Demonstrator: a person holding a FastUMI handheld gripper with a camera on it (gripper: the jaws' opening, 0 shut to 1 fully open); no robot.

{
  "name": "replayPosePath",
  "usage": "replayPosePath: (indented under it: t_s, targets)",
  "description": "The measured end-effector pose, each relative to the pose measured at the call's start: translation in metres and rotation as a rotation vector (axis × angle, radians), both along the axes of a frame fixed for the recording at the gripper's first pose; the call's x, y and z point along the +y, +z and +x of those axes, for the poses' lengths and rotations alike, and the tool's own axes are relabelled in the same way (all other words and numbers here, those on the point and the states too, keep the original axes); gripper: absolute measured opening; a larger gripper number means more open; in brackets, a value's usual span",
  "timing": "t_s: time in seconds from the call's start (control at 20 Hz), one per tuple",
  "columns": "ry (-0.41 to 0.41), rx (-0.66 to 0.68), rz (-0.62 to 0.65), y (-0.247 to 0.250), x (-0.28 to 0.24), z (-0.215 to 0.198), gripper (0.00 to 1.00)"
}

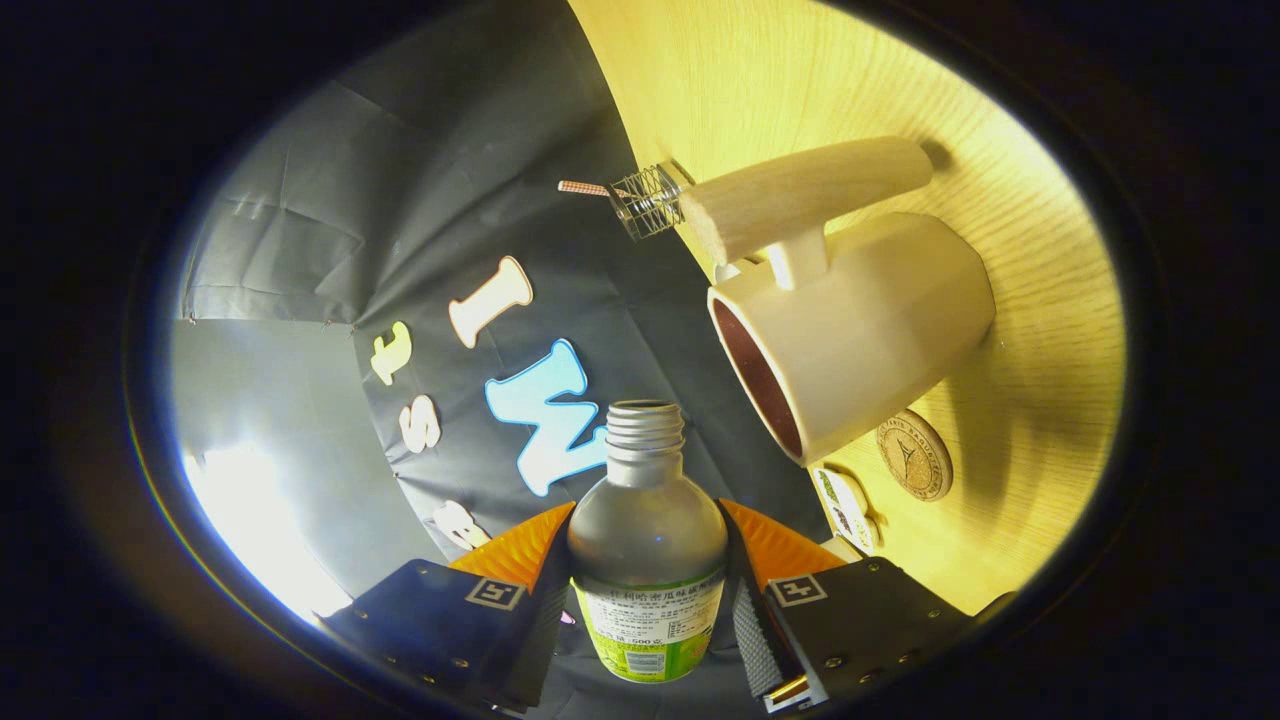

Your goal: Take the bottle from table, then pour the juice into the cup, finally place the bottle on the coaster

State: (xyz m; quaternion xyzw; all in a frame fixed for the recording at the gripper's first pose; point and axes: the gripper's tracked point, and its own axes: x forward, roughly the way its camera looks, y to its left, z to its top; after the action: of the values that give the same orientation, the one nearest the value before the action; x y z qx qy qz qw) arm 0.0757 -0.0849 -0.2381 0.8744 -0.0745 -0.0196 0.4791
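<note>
Gripping the bottle [647,545], we have the gripper [646,590] closed on its body, one finger pressing each side. The uncapped bottle is tipped sideways, its open mouth pointing toward the cup [850,335] on the wooden table [1040,300]. The round coaster [914,455] lies just beside the cup's base.

A staged recording booth is showing here. Creased black cloth [420,200] is walling a pale wood-grain table [1020,330] under bright lighting.
</note>
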Motion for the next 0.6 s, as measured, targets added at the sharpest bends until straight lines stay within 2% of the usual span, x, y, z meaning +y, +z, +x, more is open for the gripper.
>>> replayPosePath:
  t_s: [0.25, 0.6]
  targets:
    - [0.009, 0.018, -0.065, -0.004, -0.003, 0.0, 0.74]
    - [0.029, 0.081, -0.285, -0.014, -0.006, -0.003, 0.74]
